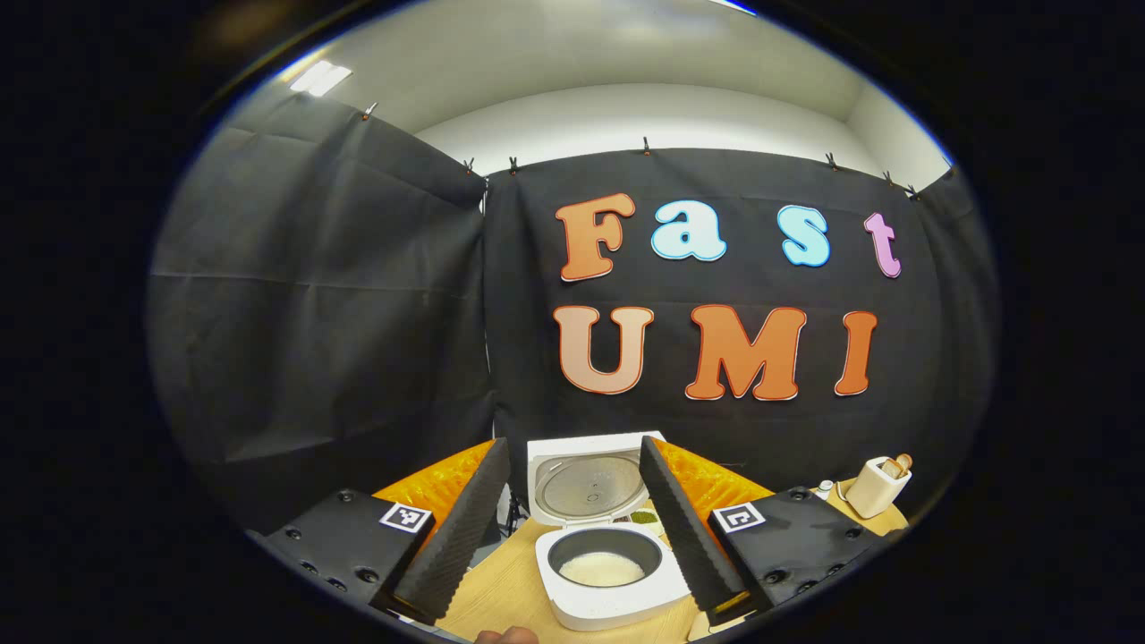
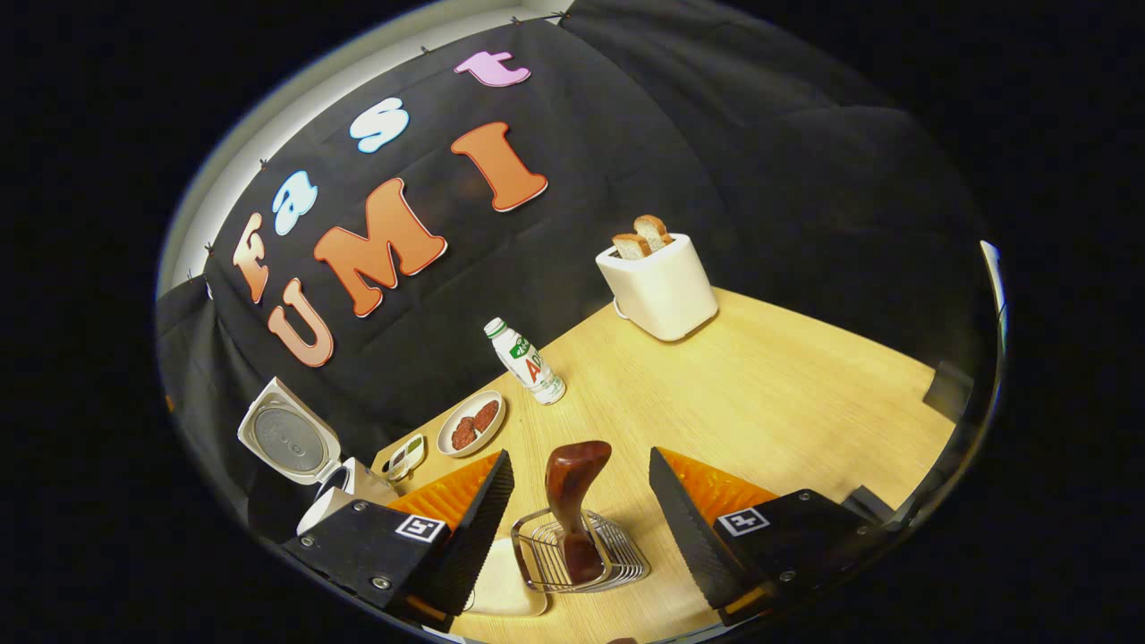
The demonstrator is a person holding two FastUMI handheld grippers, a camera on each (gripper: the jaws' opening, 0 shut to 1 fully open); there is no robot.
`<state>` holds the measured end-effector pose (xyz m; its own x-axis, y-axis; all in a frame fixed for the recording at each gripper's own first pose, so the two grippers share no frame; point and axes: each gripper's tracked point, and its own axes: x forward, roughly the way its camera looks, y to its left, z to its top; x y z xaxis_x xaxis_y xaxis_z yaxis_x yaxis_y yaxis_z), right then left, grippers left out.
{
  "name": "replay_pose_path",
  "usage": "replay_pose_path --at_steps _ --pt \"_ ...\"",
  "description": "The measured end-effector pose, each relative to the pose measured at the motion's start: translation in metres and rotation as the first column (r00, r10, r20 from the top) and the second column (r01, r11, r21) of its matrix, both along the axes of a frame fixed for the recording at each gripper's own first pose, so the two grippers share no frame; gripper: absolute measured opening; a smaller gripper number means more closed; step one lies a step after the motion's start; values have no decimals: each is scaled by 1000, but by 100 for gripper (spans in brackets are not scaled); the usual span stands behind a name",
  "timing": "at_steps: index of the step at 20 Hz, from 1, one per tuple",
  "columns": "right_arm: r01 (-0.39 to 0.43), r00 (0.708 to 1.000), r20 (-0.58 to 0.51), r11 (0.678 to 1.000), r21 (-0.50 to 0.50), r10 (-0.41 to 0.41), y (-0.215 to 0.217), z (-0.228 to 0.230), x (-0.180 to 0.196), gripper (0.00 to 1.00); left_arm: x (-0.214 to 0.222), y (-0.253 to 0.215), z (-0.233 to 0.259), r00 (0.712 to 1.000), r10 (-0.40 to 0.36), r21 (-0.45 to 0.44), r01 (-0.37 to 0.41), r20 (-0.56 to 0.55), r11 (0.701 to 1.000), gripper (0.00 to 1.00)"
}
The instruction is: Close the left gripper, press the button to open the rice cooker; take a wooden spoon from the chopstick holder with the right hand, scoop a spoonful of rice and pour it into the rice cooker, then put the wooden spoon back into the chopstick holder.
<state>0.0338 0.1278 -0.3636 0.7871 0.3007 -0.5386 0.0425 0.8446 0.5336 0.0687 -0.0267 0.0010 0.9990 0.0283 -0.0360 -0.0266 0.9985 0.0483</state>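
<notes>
Now I see the cooker (image 1: 601, 546) open, lid up, rice inside, framed by my left gripper (image 1: 572, 528), jaws apart. My right gripper (image 2: 580, 519), jaws apart too, straddles the spoon (image 2: 572, 501) upright in the holder (image 2: 581, 559) without touching.

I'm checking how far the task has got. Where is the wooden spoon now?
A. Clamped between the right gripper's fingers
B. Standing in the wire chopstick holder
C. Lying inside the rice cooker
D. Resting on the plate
B: in the right gripper view the wooden spoon stands in the wire chopstick holder, with the right gripper open either side of it.
</notes>
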Motion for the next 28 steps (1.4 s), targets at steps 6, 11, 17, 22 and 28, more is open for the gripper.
replay_pose_path --at_steps 6,11,17,22,28 --pt "-14 998 -64 996 88 20 16 -18 -6 85 -7 7 -8 999 19 10 -19 -27 1000 98" --pt "-4 995 -100 992 127 17 26 -30 4 53 -9 13 -15 998 29 1 -29 -48 1000 99" --pt "3 994 -106 997 82 6 28 -31 6 23 -8 20 -20 997 39 -4 -39 -61 999 99" --pt "-6 995 -99 999 -32 3 30 -20 8 5 0 17 -22 998 14 -24 -15 -61 1000 99" --pt "51 995 -78 995 -84 -57 25 19 9 2 8 11 -27 997 -34 -40 31 -65 999 99"
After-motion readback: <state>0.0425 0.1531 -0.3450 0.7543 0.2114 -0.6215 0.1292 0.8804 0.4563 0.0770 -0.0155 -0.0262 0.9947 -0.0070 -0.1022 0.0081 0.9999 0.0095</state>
